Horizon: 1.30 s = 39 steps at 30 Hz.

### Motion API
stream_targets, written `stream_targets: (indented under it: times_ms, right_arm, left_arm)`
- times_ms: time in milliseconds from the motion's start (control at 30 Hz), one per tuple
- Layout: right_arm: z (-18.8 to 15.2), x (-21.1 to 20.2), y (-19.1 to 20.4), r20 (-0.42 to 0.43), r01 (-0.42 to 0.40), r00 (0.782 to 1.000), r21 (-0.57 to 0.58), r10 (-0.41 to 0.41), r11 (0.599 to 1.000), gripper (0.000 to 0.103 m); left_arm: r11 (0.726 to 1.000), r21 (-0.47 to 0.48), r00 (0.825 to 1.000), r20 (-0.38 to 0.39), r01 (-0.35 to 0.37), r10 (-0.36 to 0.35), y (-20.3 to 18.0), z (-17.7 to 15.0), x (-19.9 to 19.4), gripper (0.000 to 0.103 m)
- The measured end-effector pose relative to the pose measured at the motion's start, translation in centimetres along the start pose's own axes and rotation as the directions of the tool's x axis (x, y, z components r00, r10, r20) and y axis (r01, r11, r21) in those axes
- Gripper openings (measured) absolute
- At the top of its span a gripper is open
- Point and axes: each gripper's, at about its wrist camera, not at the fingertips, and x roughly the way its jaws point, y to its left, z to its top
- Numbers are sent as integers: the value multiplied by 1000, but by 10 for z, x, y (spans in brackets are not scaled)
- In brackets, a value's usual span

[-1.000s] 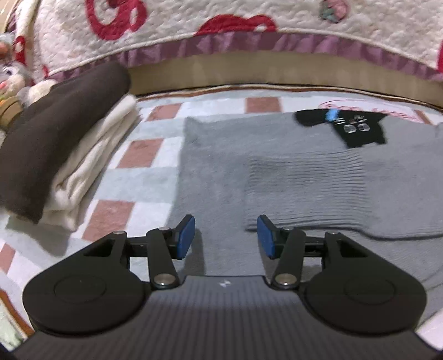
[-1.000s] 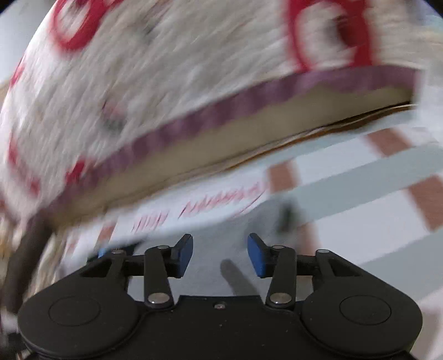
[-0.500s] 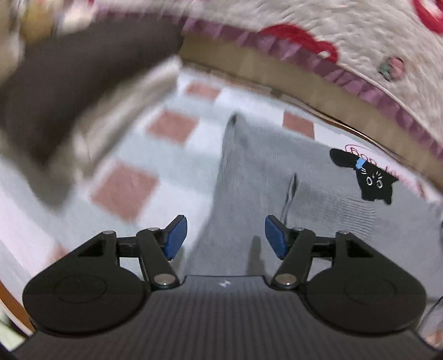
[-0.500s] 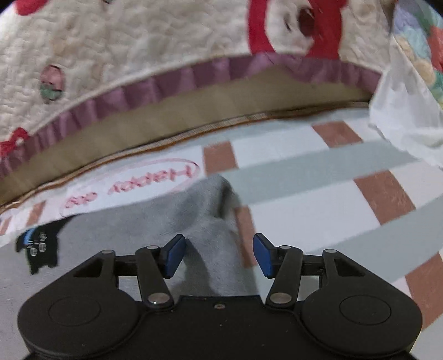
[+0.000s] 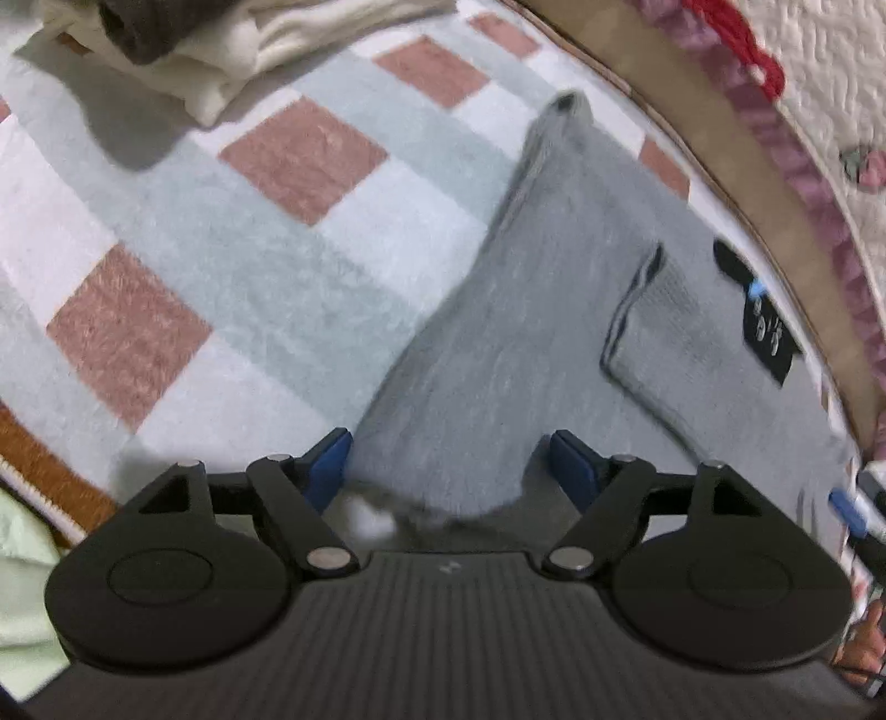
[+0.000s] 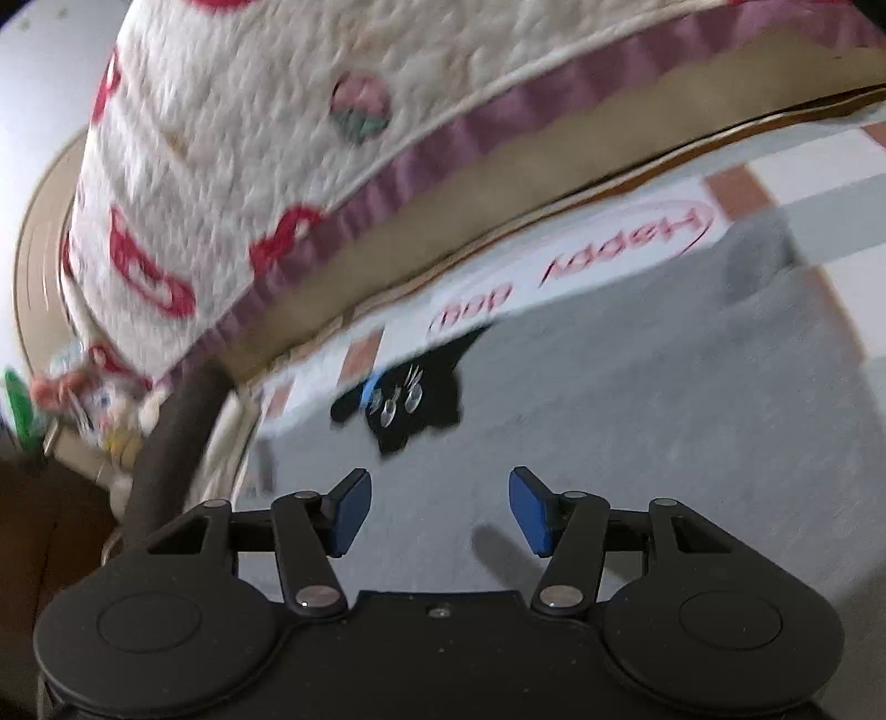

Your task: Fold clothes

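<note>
A checked blanket (image 5: 232, 232) of pink, white and pale green squares covers the surface, printed with a pink oval reading "Happy dog" (image 6: 576, 260). On it lies a grey sweater (image 5: 526, 332) with a black cat patch (image 6: 410, 399), its near corner between the left tool's (image 5: 448, 459) opening, untouching blue pads. The right tool (image 6: 440, 509) hovers spread above the sweater, near folded clothes (image 5: 183, 50) and a quilt (image 6: 266, 138).

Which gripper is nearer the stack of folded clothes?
Left. The left gripper is over the grey sweater's corner on the stack's side; the right gripper is over its middle, farther away.
</note>
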Motion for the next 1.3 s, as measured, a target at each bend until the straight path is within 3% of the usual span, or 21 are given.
stream_targets:
  times_ms: [100,167,200,233,267,333,400,500,667,800,900,933,967,1000,1067,1167,1233,1300]
  right_arm:
    - [2,9,13,-20,1,1000,-62,-2,998,61]
    - [1,12,16,-34,4,999,-79,-6,997,61]
    - [0,12,17,-38,22,999,-100,-26,995,61]
    - [-2,13,19,-40,47,998,-132,-53,990,61]
    - [-5,13,20,-40,78,996,-169,-86,983,61]
    - [-8,16,25,-34,140,988,-249,-153,958,60]
    - [-11,20,29,-15,199,976,-330,-216,923,60]
    - [-13,23,32,5,248,963,-404,-268,881,60]
    - [-12,19,28,-26,200,974,-365,-224,909,60]
    - [-17,20,30,-47,138,985,-365,-166,921,60]
    - [-24,26,37,-36,133,986,-434,-165,891,58]
    - [-26,30,40,-41,132,985,-461,-170,878,58]
    - [-29,34,42,-50,130,983,-487,-176,864,58]
    - [-32,39,44,-60,127,981,-514,-183,849,58]
    - [-39,48,47,-62,140,975,-569,-212,811,58]
    - [-42,49,48,-57,140,975,-594,-215,792,59]
    - [-42,49,48,-56,138,975,-603,-214,786,59]
    - [-42,49,49,-55,136,975,-612,-214,779,59]
  left_arm:
    - [998,-50,999,15,38,-37,1,-7,2,86]
    - [994,-75,996,49,82,-79,1,-9,3,80]
    - [991,-86,993,68,106,-100,1,-9,3,49]
    - [993,-51,992,72,110,-106,-4,-11,4,27]
    - [995,4,992,71,105,-105,-11,-13,5,24]
    - [989,142,992,110,48,-63,-31,-18,1,24]
    - [959,281,987,160,-23,-23,-52,-24,-3,24]
    - [936,350,981,192,-36,-34,-64,-27,-8,24]
    - [971,240,988,152,3,-40,-47,-21,6,40]
    - [987,127,982,149,99,-118,-33,-17,17,59]
    - [986,159,973,213,58,-91,-38,-21,21,56]
    - [974,228,969,239,5,-61,-46,-27,22,53]
    - [946,318,963,268,-63,-25,-57,-34,24,47]
    - [906,402,954,300,-133,7,-69,-42,25,34]
    - [867,471,945,328,-162,-2,-81,-49,21,23]
    - [849,496,932,363,-183,-11,-89,-46,8,18]
    - [775,565,897,443,-283,5,-106,-54,-4,16]
    - [684,639,859,511,-351,-36,-127,-66,-14,14]
